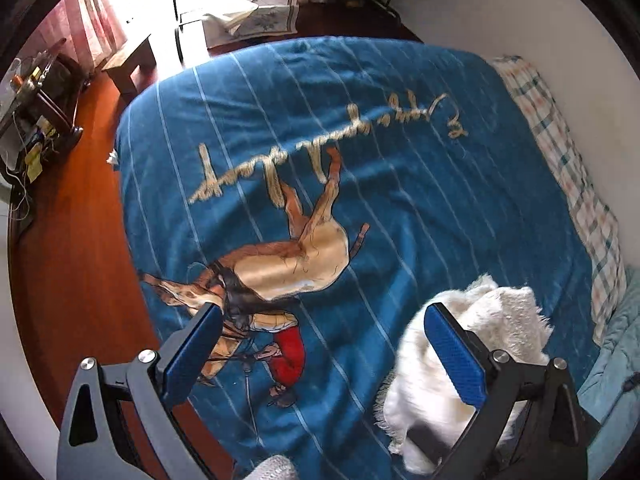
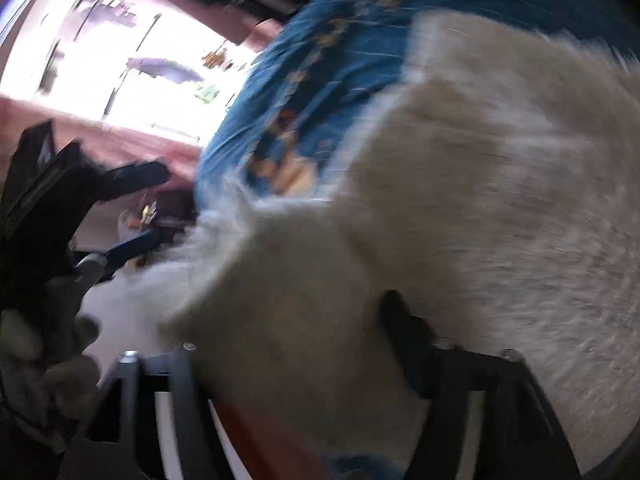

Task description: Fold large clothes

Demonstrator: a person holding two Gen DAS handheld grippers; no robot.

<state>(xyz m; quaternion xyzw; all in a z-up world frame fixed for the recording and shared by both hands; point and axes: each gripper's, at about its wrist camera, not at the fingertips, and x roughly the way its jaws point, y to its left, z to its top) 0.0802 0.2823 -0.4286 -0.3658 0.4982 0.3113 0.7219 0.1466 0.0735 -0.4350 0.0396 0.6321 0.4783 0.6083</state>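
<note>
A white fluffy garment (image 1: 472,344) lies bunched on the blue blanket (image 1: 360,128) at the near right of the bed. My left gripper (image 1: 324,352) is open above the blanket, empty; its right finger (image 1: 456,356) stands in front of the garment. In the blurred right wrist view the white garment (image 2: 460,200) fills most of the frame and drapes over my right gripper (image 2: 296,344). Only one right finger (image 2: 404,332) shows; whether the jaws hold the cloth is unclear. The left gripper (image 2: 132,216) shows at the left, held by a gloved hand.
The blue blanket with a horse-and-rider picture covers the bed. A plaid sheet (image 1: 576,184) runs along the white wall on the right. Red-brown wooden floor (image 1: 72,248), a low bench (image 1: 132,60) and a cluttered stand (image 1: 36,104) lie to the left.
</note>
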